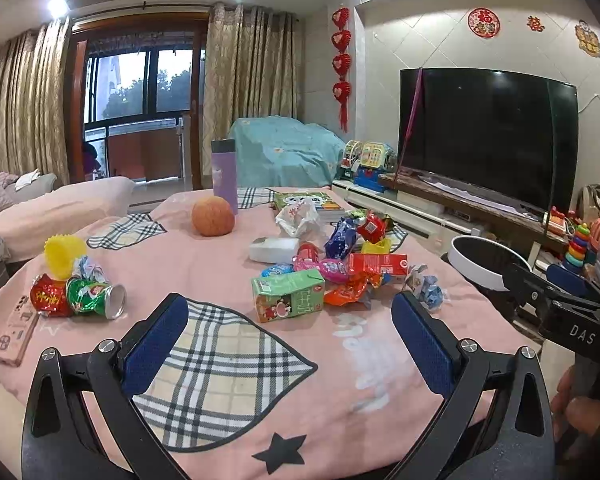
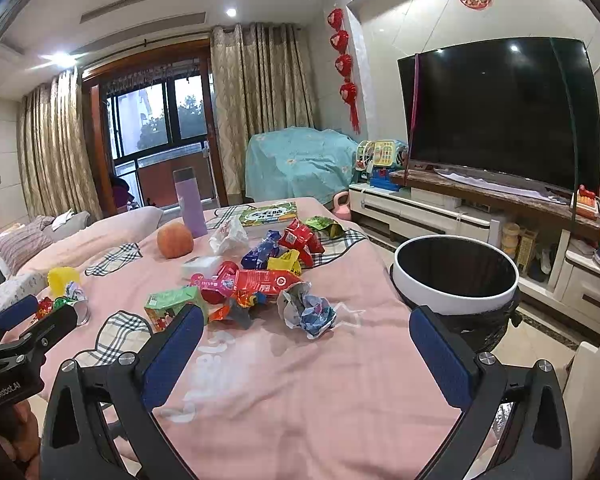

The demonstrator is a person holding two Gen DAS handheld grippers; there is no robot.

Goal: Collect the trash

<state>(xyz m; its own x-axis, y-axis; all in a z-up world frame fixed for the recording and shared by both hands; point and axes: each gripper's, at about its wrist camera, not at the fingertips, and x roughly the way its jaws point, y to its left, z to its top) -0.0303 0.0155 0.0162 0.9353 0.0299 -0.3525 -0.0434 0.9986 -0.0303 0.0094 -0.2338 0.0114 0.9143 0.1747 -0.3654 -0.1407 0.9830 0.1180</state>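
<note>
Trash lies on a table under a pink cloth [image 1: 228, 264]. A green carton [image 1: 288, 295] lies just ahead of my left gripper [image 1: 290, 312], which is open and empty above the near cloth. Behind the carton is a heap of wrappers with a red carton [image 1: 378, 264]. A crushed green can [image 1: 96, 295] and red wrapper [image 1: 50, 296] lie at the left. My right gripper [image 2: 306, 324] is open and empty, just before a crumpled paper ball [image 2: 310, 308]. A white-rimmed trash bin [image 2: 456, 276] with a black bag stands off the table's right edge.
An orange fruit [image 1: 213, 216], a purple bottle [image 1: 225, 174], a yellow cup [image 1: 65, 252], a white box [image 1: 274, 249] and a book [image 1: 306, 202] are on the table. A remote [image 1: 14, 336] lies at the left edge. A TV [image 1: 488, 136] and toys stand at the right.
</note>
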